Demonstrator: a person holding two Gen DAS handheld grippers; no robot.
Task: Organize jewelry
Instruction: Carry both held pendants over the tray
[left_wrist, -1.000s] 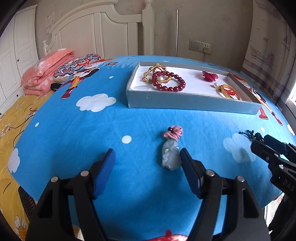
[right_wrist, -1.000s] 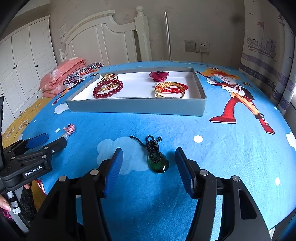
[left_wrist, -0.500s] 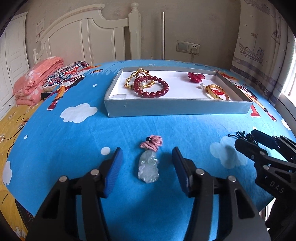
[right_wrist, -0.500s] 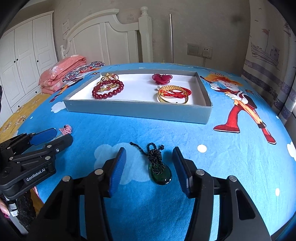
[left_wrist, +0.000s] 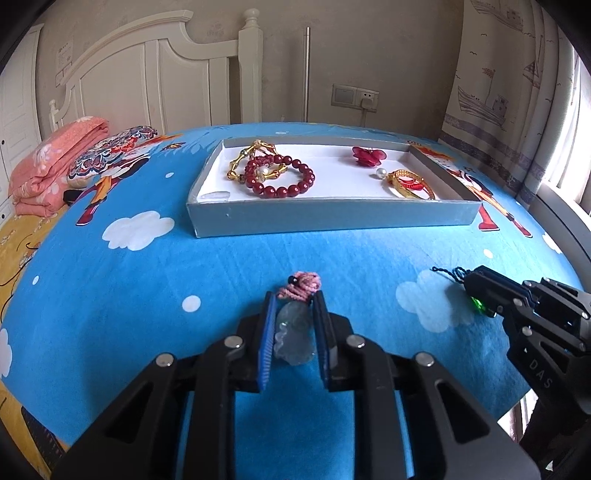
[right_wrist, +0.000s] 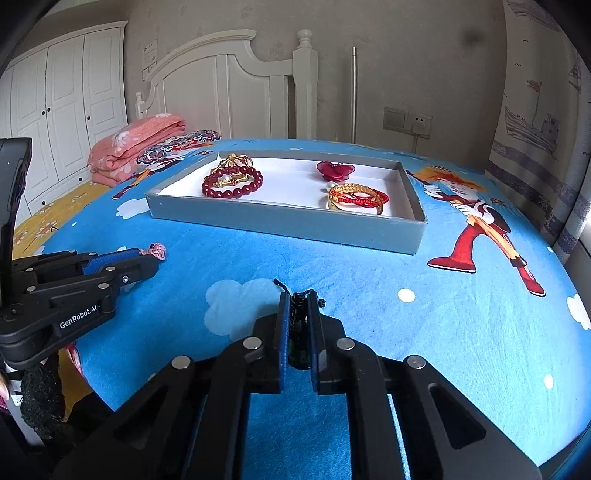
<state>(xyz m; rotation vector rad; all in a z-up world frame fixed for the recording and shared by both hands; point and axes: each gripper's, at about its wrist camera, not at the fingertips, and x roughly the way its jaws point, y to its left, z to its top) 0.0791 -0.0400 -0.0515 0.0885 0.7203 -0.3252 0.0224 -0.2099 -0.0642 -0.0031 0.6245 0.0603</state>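
Closing on a pale green jade pendant (left_wrist: 293, 334), the left gripper (left_wrist: 294, 306) is bringing its jaws in until both blue pads are lying against the stone's sides; the pink knotted cord (left_wrist: 301, 284) of the pendant is sticking out past the fingertips. The pendant is resting on the blue cartoon bedsheet (left_wrist: 221, 266), in front of the grey tray (left_wrist: 332, 218). The right gripper (right_wrist: 298, 302) is standing with its jaws almost fully together, pinching a dark green pendant (right_wrist: 297, 350) and its black braided cord (right_wrist: 297, 301), also on the sheet near the tray's front wall. Inside the tray a dark red bead bracelet (left_wrist: 282, 177), a gold chain bracelet (left_wrist: 255, 160), a red flower piece (left_wrist: 367, 156) and a gold bangle with red thread (left_wrist: 410, 183) are lying on the white bottom
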